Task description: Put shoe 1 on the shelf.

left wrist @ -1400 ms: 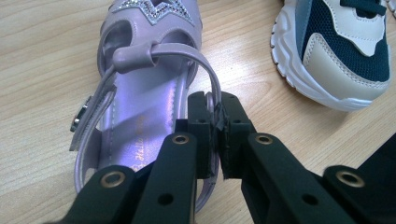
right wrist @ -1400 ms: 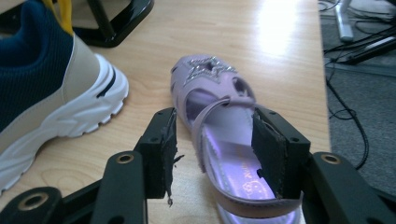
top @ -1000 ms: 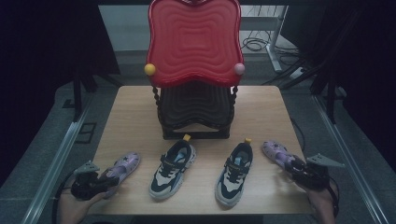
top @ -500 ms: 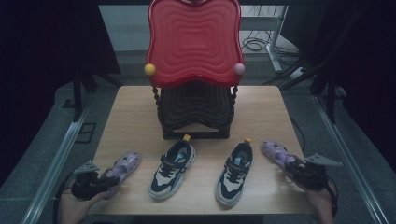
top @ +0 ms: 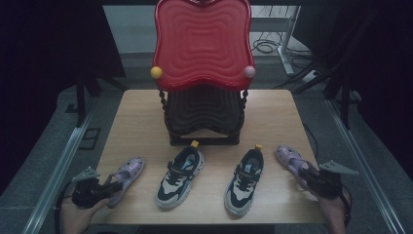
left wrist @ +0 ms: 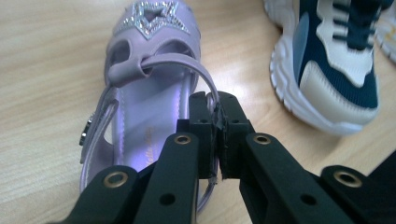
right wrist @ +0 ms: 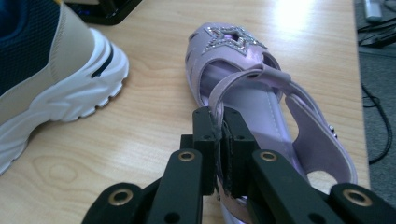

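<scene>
High view: purple sandals at the table's [top: 146,107] front corners, left gripper [top: 104,187] and right gripper [top: 306,174] each clenched on one.
Left gripper view: left sandal [left wrist: 144,116] pinched by its thin strap.
Right gripper view: jaws just closed on right sandal's [right wrist: 261,107] strap; may slip or swing once lifted

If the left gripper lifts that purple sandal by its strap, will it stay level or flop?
Probably tilts: the left gripper pinches only the thin side strap of the purple sandal, off-centre. The strap looks soft and may stretch. The open sandal seems light, so the grip likely holds.

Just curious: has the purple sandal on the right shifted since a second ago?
No. The right purple sandal lies equally far from the neighbouring sneaker and the table edge.
</scene>
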Motion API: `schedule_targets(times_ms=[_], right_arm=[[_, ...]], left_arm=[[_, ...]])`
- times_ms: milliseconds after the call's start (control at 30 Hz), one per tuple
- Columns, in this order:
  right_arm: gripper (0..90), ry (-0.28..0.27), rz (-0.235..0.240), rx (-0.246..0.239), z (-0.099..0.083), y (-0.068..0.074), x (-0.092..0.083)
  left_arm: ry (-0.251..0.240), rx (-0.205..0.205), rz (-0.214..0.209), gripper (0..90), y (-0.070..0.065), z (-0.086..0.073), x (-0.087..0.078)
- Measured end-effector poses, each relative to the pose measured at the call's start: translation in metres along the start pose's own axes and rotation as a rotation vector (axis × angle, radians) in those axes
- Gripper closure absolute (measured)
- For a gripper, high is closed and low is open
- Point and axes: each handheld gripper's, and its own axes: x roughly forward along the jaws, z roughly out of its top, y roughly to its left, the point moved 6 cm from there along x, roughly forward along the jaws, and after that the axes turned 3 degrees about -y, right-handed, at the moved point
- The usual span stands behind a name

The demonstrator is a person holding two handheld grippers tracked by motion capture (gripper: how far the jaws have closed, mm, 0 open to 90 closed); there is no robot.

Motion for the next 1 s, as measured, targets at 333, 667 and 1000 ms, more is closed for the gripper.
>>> schedule_targets(times_ms=[333,667,1000], right_arm=[[86.1,-0.108,-0.025,0.113,0.005,-0.010,-0.010],[85.9,-0.160,0.003,0.154,0.011,-0.007,-0.014],[85.9,-0.213,0.029,0.187,0.022,0.000,-0.016]], left_arm=[[-0.109,-0.052,-0.012,86.8,0.005,0.007,-0.006],[-0.182,-0.074,-0.071,86.8,-0.001,0.019,-0.013],[-0.250,-0.078,-0.077,86.9,-0.004,0.038,-0.011]])
